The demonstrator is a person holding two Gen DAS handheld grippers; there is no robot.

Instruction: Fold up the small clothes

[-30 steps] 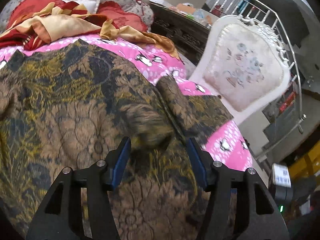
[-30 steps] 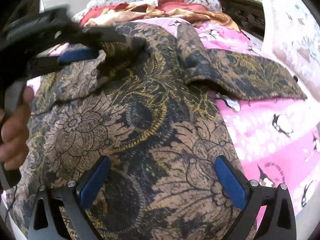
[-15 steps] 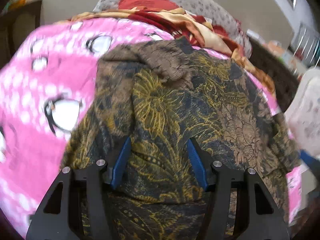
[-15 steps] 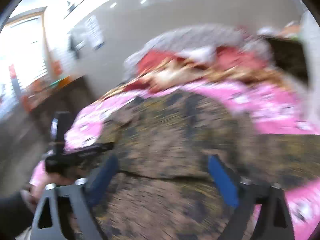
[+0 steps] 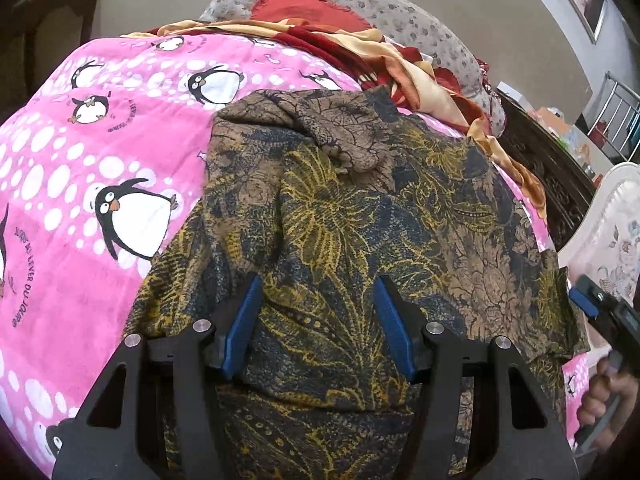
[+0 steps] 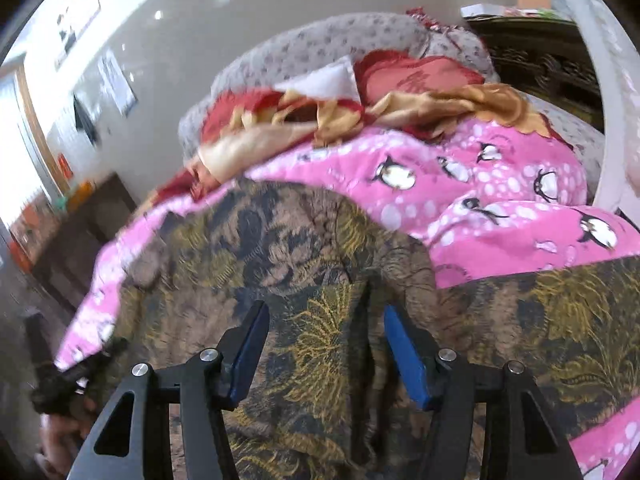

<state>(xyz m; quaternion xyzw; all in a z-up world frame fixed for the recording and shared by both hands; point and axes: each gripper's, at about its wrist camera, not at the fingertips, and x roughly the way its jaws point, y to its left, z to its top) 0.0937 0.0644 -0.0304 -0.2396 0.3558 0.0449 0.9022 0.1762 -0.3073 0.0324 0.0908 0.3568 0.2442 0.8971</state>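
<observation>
Item: batik garment, part-folded on penguin blanket, bed.
Left hand-held gripper and right hand-held gripper both spread, hovering at garment's 6 o'clock hem; next likely calls for pinching an edge, folding toward 12 o'clock.

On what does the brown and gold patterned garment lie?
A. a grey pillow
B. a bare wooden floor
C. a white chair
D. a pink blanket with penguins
D: the patterned garment is spread on the pink penguin blanket, which shows around its edges.
</observation>
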